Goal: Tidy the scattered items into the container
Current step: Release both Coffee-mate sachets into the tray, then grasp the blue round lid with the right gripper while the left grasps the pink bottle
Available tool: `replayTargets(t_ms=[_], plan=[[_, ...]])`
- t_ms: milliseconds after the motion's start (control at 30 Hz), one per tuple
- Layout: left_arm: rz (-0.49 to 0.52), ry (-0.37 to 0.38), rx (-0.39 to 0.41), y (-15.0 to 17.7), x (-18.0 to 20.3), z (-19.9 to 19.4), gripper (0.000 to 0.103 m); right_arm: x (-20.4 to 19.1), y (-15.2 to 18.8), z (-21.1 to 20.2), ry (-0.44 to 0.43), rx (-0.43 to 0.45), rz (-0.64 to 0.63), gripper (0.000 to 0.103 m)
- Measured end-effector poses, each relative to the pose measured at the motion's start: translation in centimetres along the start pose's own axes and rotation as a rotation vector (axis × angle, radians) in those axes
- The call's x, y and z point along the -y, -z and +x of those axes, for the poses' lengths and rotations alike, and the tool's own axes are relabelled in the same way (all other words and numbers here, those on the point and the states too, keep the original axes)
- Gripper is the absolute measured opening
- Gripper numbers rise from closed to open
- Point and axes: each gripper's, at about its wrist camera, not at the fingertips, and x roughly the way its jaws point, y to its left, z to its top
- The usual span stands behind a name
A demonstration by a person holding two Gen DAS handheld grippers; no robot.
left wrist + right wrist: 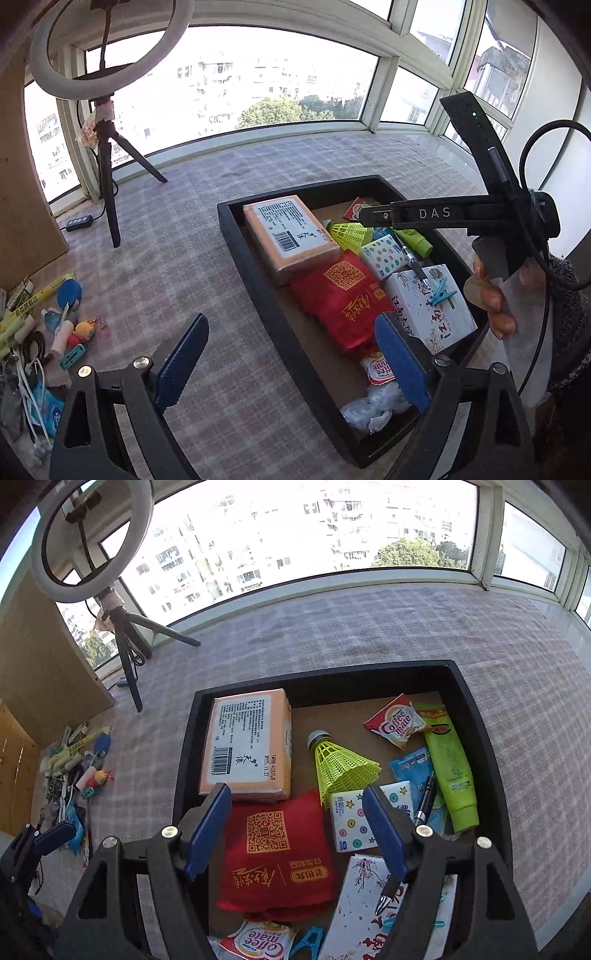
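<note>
Setting: bay window with sunlit apartment blocks outside; a pink checked cloth (pixel 369 627) covers the surface.
Container: black tray (pixel 476 716) with raised walls and a brown floor, at the centre of the cloth, already partly filled.
Inside the tray: orange tissue pack (pixel 247 742) at the far left; red pouch (pixel 273 849) with a QR code near it; yellow shuttlecock (pixel 340 764) in the middle; green tube (pixel 450 768) along the right wall; Coffee mate sachet (pixel 395 723) at the far right; white flowered box (pixel 432 310) with a blue clothespin (pixel 441 291) lying on it.
Scattered items: a jumbled pile (pixel 40 325) of cables, small toys and packets on the cloth, well to the left of the tray.
Left gripper (pixel 291 365): blue pads spread wide, nothing between them, hanging over the tray's left wall.
Right gripper (pixel 299 830): pads spread wide, empty, above the red pouch.
Background: ring light on a tripod (pixel 107 173) at the far left.
</note>
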Motion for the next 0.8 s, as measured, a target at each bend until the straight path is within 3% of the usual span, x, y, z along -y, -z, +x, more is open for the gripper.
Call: replayTargets(t_ms=[400, 600, 800], plan=[[-0.239, -0.172, -0.061, 2.1, -16.0, -2.1, 0.082, -14.8, -3.1, 4.9, -0.123, -0.082, -0.266, 0.072], [-0.34, -0.183, -0.108, 3.2, -22.3, -1.5, 0.069, -22.9, -5.2, 8.7, -0.186, -0.159, -0.348, 0.072], [-0.401, -0.164, -0.132, 4.3, -24.9, -0.1, 0.064, -29.8, -7.1, 13.5, -0.239, -0.263, -0.376, 0.072]])
